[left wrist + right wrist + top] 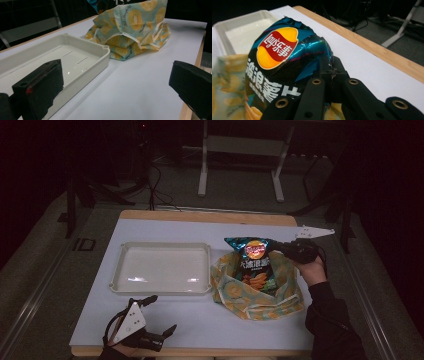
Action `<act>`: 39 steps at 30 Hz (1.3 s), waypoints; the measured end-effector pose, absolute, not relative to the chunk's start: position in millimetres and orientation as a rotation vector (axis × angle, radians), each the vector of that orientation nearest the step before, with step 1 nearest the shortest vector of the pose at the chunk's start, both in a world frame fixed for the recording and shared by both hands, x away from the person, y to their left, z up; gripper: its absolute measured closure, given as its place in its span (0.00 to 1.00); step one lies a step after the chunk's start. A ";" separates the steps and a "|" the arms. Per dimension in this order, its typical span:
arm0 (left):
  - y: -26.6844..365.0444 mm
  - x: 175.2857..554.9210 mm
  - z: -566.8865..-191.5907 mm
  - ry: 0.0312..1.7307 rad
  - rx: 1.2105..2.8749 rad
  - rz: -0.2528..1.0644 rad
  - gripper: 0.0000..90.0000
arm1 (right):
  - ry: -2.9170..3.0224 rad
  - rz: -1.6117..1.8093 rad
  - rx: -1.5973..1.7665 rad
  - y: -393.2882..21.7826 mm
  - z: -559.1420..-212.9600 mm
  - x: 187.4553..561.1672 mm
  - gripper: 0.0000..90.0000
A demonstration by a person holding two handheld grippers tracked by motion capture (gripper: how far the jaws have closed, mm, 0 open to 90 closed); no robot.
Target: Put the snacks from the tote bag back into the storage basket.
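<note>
The right gripper (284,248) has its jaws pinched tight on the top corner of the chip bag (255,262) — in the right gripper view the foil (287,57) crumples right where the two jaws meet, and the rest of the bag spreads away beyond and to the left of them. In the high view the bag stands upright with its lower half down inside the cloth bag (252,292), whose yellow-patterned mouth rings it on every side. The gripped corner points toward the right hand (311,269), so the bag sits just past the jaw tips, not beside them.

The left gripper (161,316) lies near the table's (165,227) front edge with its jaws spread wide and nothing between them. In the left gripper view only bare table (140,82) shows in the gap. The white tray (82,62) sits just past the left jaw, its corner near that jaw's tip — the cloth bag (135,27) is farther off, beyond the gap and well apart from both jaws.
</note>
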State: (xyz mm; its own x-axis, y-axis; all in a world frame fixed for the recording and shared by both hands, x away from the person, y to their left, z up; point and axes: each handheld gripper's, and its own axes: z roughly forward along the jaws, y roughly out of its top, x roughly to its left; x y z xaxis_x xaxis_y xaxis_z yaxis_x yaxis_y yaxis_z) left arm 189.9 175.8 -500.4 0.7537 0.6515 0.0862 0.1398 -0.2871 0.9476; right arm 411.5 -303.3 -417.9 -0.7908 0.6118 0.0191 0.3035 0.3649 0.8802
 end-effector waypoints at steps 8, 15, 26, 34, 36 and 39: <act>175.9 189.7 -500.2 0.613 1.823 0.568 0.00 | 2.295 1.449 0.736 -293.4 -403.7 393.1 1.00; 176.0 189.4 -500.1 0.612 1.823 0.568 0.00 | 2.273 1.485 0.717 -288.3 -392.8 387.0 1.00; 176.2 189.1 -499.8 0.611 1.821 0.567 0.00 | 2.216 1.502 0.697 -286.6 -365.7 384.3 1.00; 175.8 188.6 -499.4 0.606 1.820 0.567 0.00 | 2.176 1.483 0.688 -288.6 -343.5 382.8 1.00; 175.7 189.0 -499.4 0.608 1.821 0.568 0.00 | 2.162 1.479 0.679 -290.2 -336.3 381.1 1.00; 175.6 189.2 -499.5 0.610 1.822 0.569 0.00 | 2.136 1.479 0.675 -293.5 -326.9 379.0 1.00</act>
